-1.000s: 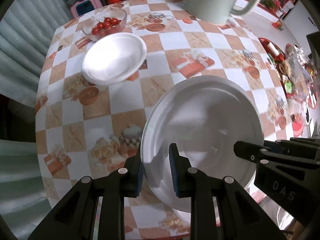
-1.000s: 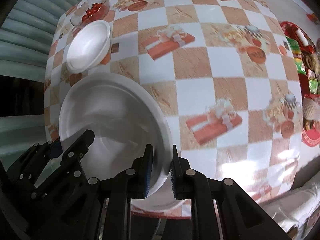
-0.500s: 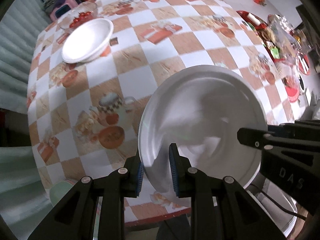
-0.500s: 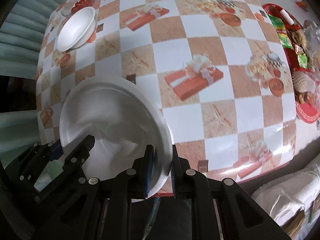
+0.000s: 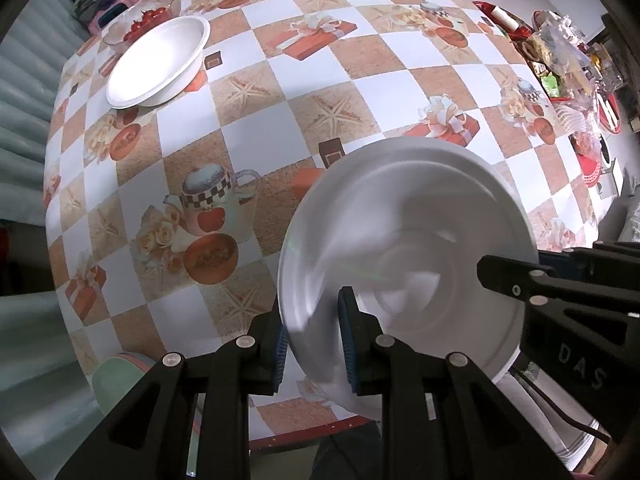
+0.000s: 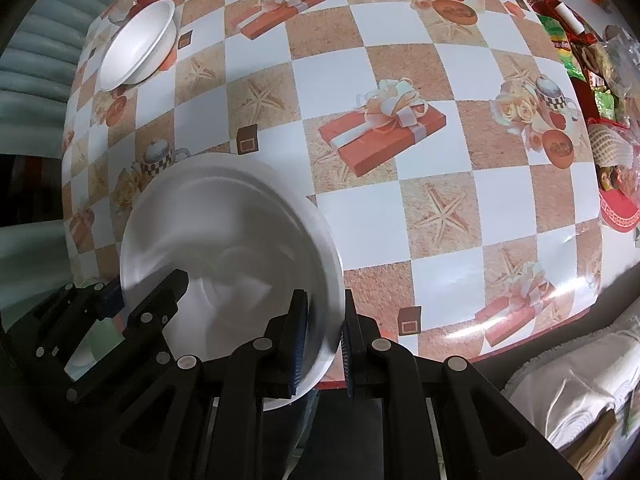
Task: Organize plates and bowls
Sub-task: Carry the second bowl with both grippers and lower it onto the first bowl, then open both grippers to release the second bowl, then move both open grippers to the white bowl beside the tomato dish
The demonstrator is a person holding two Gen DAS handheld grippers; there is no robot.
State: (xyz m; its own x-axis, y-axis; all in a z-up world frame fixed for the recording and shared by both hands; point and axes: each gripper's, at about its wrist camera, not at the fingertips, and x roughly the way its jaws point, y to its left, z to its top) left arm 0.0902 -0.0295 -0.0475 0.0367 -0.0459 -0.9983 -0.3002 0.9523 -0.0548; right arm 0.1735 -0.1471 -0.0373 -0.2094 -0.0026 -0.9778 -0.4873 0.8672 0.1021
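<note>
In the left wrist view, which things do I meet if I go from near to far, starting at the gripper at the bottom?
Left gripper, shut on the rim of the white plate → the white bowl on the checked tablecloth → the glass bowl of cherry tomatoes behind it.

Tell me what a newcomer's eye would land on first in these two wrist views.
First, the big white plate near the table's front edge, pinched on opposite rims by the left claw and the right claw. Next, the loud orange-and-white checkered tablecloth printed with gifts and starfish. Then the white bowl at the far left, beside a glass dish of cherry tomatoes.
</note>
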